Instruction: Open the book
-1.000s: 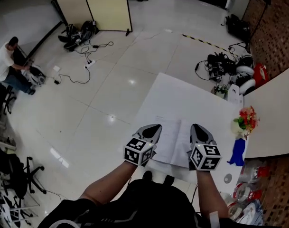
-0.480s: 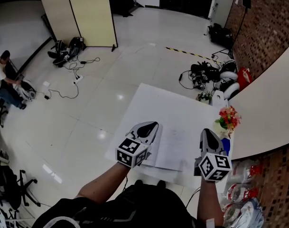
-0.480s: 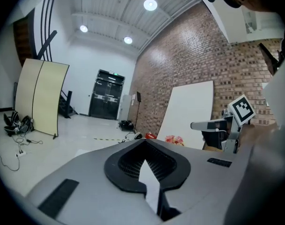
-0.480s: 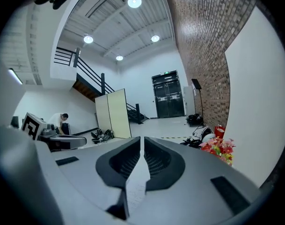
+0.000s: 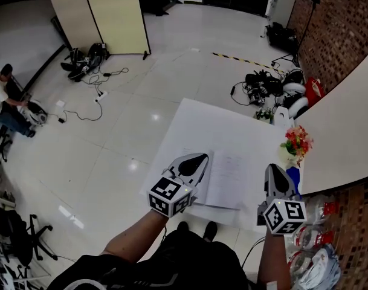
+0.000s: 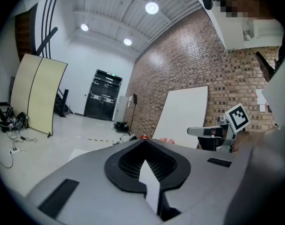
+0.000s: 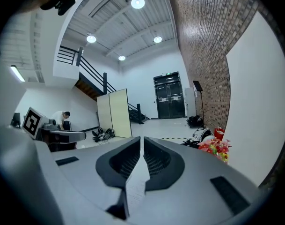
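White pages of the open book (image 5: 228, 177) lay flat near the table's 6 o'clock edge. Its spine ran roughly 6 to 12 o'clock and the long axis of the spread ran 9 to 3. The left gripper (image 5: 196, 159) hovered over the left page with its jaws pressed together and nothing seen between them. The right gripper (image 5: 274, 170), likewise clenched and empty, hung clear of the book at its 3 o'clock side, near the table's right edge. Bare white table (image 5: 223, 122) stretched toward 12 o'clock, and red and yellow flowers (image 5: 297, 141) stood at 2 o'clock by the edge. Glossy pale floor (image 5: 141, 113) lay around the table, with dark bags (image 5: 87, 59) and a beige folding screen (image 5: 114, 14) at 11 o'clock and a brick wall (image 5: 347, 29) at 2 o'clock.
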### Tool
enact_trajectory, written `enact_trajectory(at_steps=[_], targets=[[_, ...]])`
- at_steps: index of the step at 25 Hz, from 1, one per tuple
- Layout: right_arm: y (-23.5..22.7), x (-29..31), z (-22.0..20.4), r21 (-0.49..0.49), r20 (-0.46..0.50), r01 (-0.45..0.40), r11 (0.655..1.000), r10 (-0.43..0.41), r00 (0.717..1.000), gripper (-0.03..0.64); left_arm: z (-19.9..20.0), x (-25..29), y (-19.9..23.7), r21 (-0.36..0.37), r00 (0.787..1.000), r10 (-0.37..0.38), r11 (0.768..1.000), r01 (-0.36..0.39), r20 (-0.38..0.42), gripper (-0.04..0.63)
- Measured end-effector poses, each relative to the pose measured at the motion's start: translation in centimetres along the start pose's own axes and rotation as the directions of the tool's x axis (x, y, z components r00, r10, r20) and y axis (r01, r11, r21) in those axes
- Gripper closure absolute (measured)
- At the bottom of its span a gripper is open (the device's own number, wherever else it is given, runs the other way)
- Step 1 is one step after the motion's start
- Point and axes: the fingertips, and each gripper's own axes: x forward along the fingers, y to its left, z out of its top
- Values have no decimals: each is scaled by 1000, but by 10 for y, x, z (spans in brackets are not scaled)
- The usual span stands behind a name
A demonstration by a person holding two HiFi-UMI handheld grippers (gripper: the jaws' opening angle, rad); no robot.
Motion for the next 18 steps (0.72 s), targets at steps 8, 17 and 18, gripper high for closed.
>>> enact_trajectory(at_steps=[8,17,18], targets=[[31,-48,-11,-16,-6,27,1000,-27,1000,611,-27,-29,-22,-32,995,-93,995,93,-24,600],[52,-168,-24,-25,72,-58,998,60,996,611,-39,-97,-147,30,996,-85,996,86,-9,600],[57,-187,-31,-30,71,-74,997,76,995,611,-48,-110,-165,21,997,-76,997,77,-11,600]])
